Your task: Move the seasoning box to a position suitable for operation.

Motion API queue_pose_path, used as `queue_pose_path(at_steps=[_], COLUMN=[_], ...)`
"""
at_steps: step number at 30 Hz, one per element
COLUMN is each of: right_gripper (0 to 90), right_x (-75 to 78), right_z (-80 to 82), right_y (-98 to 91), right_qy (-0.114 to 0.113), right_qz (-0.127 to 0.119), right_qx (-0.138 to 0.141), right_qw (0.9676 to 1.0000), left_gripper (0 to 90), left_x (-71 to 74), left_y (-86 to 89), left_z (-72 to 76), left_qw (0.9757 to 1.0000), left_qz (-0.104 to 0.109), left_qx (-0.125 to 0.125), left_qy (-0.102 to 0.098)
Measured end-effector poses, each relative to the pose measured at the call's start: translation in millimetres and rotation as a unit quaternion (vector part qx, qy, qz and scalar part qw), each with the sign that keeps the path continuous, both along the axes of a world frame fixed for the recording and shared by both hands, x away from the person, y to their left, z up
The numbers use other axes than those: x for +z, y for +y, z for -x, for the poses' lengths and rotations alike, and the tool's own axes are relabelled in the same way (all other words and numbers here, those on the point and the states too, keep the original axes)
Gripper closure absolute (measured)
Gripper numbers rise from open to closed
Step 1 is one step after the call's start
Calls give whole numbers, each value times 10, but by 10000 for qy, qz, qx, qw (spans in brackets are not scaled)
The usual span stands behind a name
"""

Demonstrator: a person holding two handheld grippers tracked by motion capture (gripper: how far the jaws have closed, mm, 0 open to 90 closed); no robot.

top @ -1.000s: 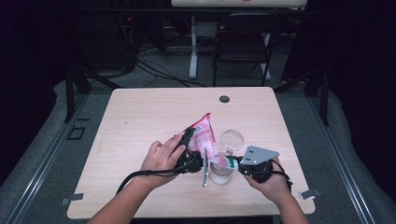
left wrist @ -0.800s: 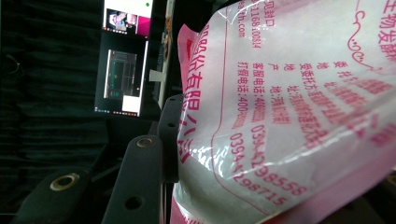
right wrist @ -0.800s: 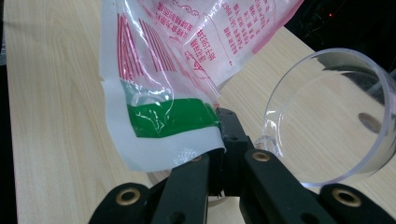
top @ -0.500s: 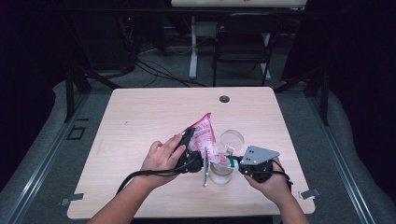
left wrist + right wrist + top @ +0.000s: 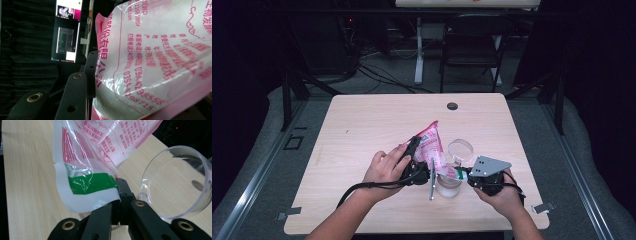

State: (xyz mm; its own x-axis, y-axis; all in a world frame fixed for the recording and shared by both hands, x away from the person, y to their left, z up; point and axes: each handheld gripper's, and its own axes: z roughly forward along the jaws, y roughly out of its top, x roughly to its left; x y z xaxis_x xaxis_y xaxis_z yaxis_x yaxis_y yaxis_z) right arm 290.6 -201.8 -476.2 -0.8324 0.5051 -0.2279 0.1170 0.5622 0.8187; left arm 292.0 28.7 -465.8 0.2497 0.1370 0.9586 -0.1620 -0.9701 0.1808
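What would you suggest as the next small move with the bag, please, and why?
Probably tip the pink bag a little further so its green-edged corner points into the clear cup. The left gripper holds the bag's body, the right gripper pinches that corner, and the cup sits just below.

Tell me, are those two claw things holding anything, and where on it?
Both hold the pink-printed plastic bag. The left gripper clamps its body; the right gripper pinches its white-and-green corner.
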Motion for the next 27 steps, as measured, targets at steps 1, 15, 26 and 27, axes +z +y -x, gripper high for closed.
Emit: queue_pose_path(at_steps=[1, 15, 26, 27], right_gripper=[900, 900, 900, 900], right_x=[0, -5, -7, -8], right_z=[0, -5, -9, -10], right_y=[-1, -9, -16, -16], right_qy=[8, 16, 25, 24], right_qz=[-2, -24, -29, -24], right_qx=[1, -1, 1, -5], right_qw=[10000, 10000, 10000, 10000], left_gripper=[645, 644, 644, 644], left_x=[0, 8, 15, 15], left_y=[-1, -10, -17, -18], left_z=[1, 4, 12, 12], left_qw=[10000, 10000, 10000, 10000], left_qz=[-8, -40, -56, -61], left_qx=[1, -20, -26, -28], left_qy=[-3, -16, -58, -56])
